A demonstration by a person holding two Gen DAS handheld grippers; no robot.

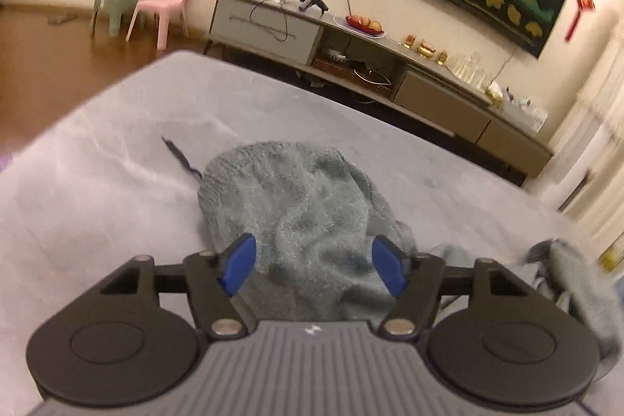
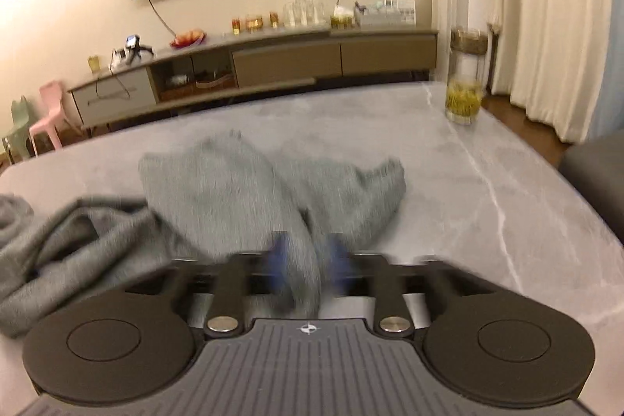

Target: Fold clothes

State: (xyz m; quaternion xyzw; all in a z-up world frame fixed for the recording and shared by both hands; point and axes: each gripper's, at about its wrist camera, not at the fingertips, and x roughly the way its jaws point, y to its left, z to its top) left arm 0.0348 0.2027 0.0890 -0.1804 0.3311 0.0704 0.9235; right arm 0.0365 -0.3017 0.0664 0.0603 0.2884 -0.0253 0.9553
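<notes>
A rumpled grey knit garment [image 1: 296, 221] sprawls mid-counter [image 1: 97, 162]. The left gripper [image 1: 314, 269] jaws gape, pads clear of the knit. The right gripper [image 2: 306, 262] jaws straddle a fold (blurred; grip unclear). Beyond the garment's right stands a glass [image 2: 464, 100].

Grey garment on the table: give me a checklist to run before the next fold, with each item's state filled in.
1. Left gripper open, blue pads clear of cloth: ok.
2. Right gripper released: cannot tell; blurred, a fold of cloth runs between its pads.
3. Grey garment lying flat: not ok, rumpled, bunched to one side.
4. Drawstring tucked in: not ok, it trails onto the table.
5. Glass clear of the cloth: ok, near the far corner.
</notes>
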